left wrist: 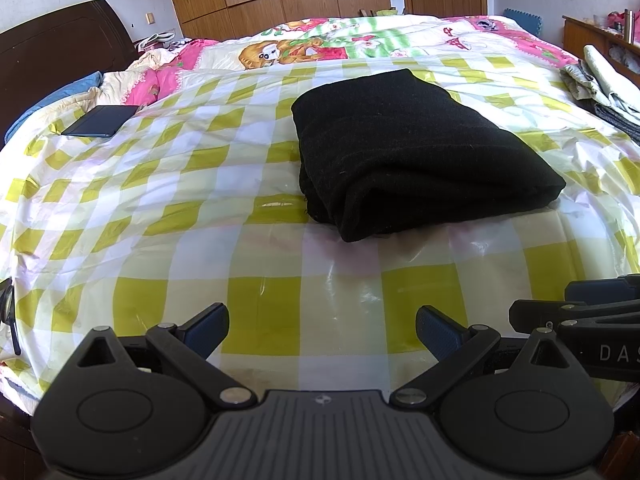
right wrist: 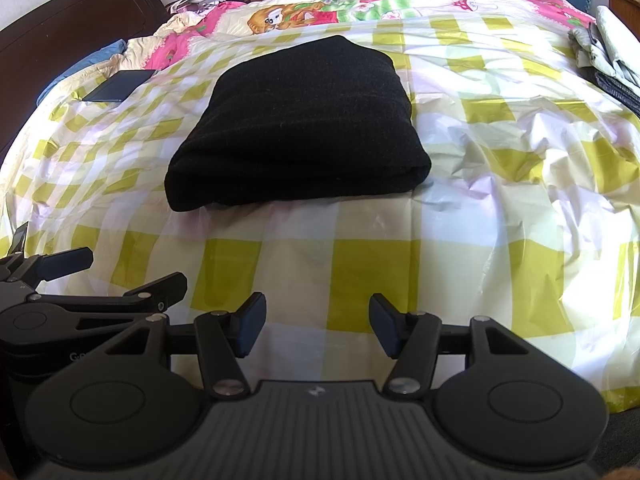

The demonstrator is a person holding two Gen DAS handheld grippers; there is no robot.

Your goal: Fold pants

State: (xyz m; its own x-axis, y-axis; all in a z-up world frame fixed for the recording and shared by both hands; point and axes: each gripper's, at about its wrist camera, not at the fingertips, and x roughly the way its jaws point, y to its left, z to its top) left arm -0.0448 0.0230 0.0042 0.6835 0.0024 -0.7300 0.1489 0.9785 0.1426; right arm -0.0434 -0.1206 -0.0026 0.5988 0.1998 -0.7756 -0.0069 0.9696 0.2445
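The black pants (left wrist: 408,152) lie folded into a compact thick rectangle on the yellow-and-white checked plastic sheet (left wrist: 160,208) that covers the bed. They also show in the right wrist view (right wrist: 304,128). My left gripper (left wrist: 322,332) is open and empty, held back from the pants near the bed's front edge. My right gripper (right wrist: 316,328) is open and empty too, also short of the pants. Each gripper shows at the edge of the other's view, the right one (left wrist: 580,312) and the left one (right wrist: 80,280).
A dark flat tablet or notebook (left wrist: 102,121) lies at the left of the sheet. A stack of folded clothes (left wrist: 604,88) sits at the right edge. A cartoon-print quilt (left wrist: 320,44) and a dark headboard (left wrist: 52,52) lie beyond.
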